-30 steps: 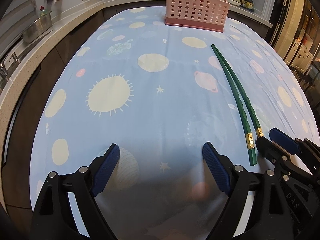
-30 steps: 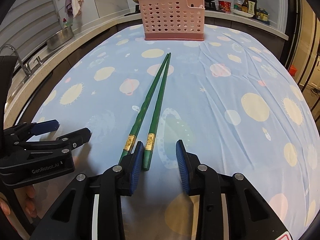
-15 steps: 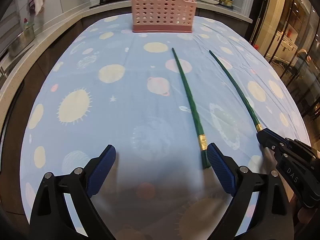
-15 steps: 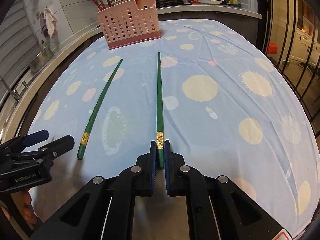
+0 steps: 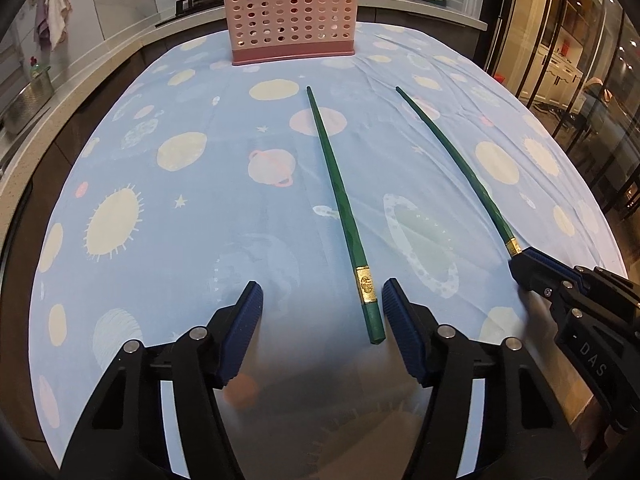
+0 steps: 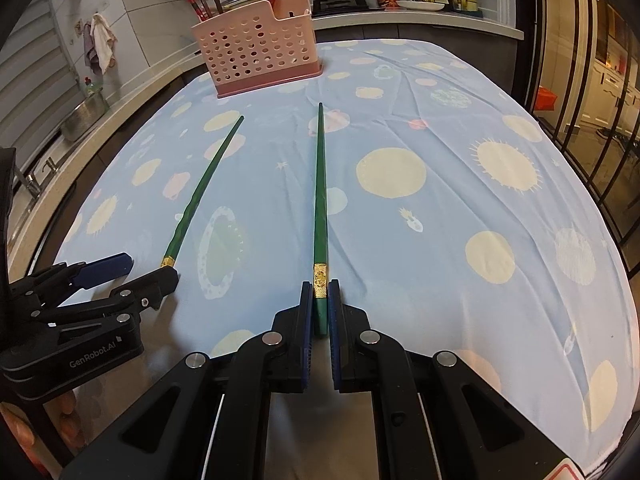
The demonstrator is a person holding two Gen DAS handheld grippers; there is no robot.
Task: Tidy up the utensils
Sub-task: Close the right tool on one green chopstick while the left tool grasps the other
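Two green chopsticks with gold bands lie apart on the blue space-print cloth. My right gripper (image 6: 319, 294) is shut on the butt end of one chopstick (image 6: 320, 200); that gripper (image 5: 528, 266) and chopstick (image 5: 452, 156) also show in the left wrist view. My left gripper (image 5: 322, 300) is open, and the butt end of the other chopstick (image 5: 340, 208) lies between its fingers, close to the right pad (image 5: 400, 320). That chopstick (image 6: 204, 188) and the left gripper (image 6: 138, 272) show at the left of the right wrist view. A pink perforated utensil holder (image 5: 290, 20) stands at the far end of the table.
The holder (image 6: 258, 56) contains red and dark chopsticks. A kitchen counter with a pan, bottles and a metal sink bin runs behind and to the left. The table edge drops off on the right toward glass doors.
The right gripper closed on one chopstick and drew it to the right, apart from the other. The left gripper moved right so that the other chopstick's end lies between its fingers, and narrowed somewhat.
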